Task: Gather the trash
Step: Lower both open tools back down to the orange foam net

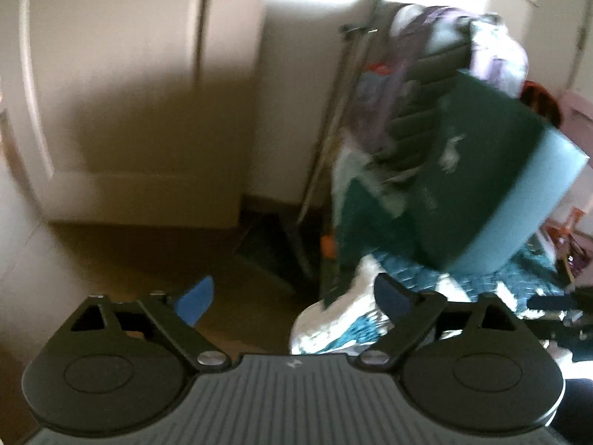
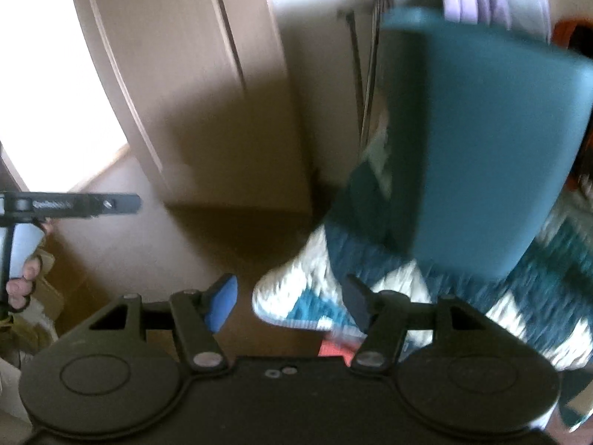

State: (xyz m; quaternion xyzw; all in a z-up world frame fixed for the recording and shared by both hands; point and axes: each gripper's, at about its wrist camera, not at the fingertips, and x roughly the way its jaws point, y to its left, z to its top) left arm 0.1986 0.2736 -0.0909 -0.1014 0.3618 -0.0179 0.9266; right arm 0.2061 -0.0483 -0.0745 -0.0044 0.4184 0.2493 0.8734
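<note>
My left gripper (image 1: 292,298) is open and empty, held above the brown floor (image 1: 148,259) near a teal and white patterned rug (image 1: 348,319). My right gripper (image 2: 291,302) is open and empty too, over the corner of the same rug (image 2: 296,296). A teal bin (image 1: 493,185) stands tilted on the rug at the right; white scraps show inside it. It also fills the right wrist view (image 2: 481,129). A small red-orange item (image 2: 333,348) lies on the floor by my right finger. Both views are blurred by motion.
A cream door (image 1: 129,92) and wall close off the back. A metal pole (image 1: 333,111) leans in the corner beside a cluttered chair with purple cloth (image 1: 489,44). The other hand and its gripper handle (image 2: 70,204) show at the left of the right wrist view.
</note>
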